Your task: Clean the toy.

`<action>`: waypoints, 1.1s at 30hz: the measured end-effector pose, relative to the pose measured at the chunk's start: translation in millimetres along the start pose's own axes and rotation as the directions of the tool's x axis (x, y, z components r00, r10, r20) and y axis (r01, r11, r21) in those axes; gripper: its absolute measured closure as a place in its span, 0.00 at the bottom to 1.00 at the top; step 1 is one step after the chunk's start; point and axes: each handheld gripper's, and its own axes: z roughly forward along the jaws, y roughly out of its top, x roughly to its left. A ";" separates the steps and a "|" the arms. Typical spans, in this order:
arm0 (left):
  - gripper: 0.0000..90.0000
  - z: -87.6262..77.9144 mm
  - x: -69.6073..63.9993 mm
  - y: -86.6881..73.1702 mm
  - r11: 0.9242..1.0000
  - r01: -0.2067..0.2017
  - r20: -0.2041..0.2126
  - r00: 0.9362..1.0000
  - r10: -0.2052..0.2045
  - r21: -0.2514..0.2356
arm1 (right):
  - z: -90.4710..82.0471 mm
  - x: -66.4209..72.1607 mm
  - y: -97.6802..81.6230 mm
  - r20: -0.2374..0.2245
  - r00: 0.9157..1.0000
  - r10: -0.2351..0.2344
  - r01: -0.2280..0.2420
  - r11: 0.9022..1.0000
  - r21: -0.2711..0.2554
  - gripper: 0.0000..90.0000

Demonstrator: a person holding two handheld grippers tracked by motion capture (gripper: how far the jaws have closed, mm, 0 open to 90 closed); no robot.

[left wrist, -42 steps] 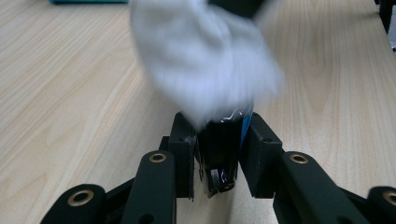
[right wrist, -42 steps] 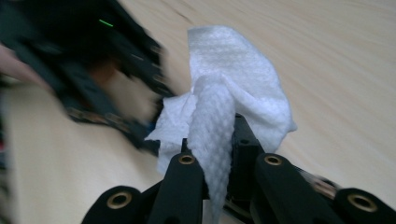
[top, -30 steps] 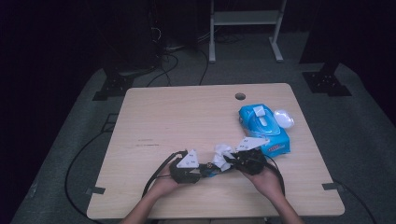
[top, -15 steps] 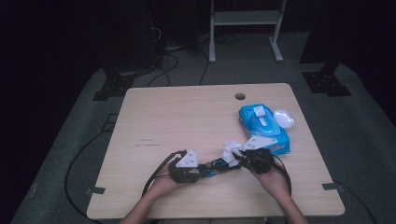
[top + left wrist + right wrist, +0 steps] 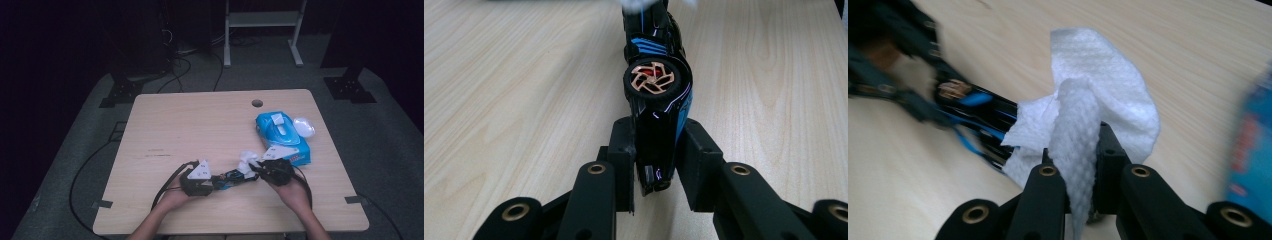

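Near the table's front edge, the left gripper pinches a toy car level, the right gripper clamps a wipe against it.

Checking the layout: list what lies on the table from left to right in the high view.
left gripper → toy car → wipe → right gripper → pack of wipes → white lid

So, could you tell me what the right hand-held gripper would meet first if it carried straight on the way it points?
Probably the toy car: the right hand-held gripper, shut on a wipe, points toward it, though depth is unclear.
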 end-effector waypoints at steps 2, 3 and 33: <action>0.78 -0.2 0.3 -0.1 1.000 -0.003 0.000 1.000 0.003 0.000 | -1.9 -5.9 -2.1 -0.022 0.999 0.044 -0.044 0.999 -0.009 0.93; 0.78 -0.2 0.3 -0.1 1.000 -0.003 0.000 1.000 0.003 0.000 | -1.9 -5.9 -2.1 -0.022 0.999 0.044 -0.044 0.999 -0.009 0.93; 0.78 -5.2 6.0 -4.4 1.000 0.023 -0.003 1.000 -0.023 -0.005 | -1.6 -4.7 -2.6 -0.078 0.997 0.026 -0.029 0.999 -0.031 0.93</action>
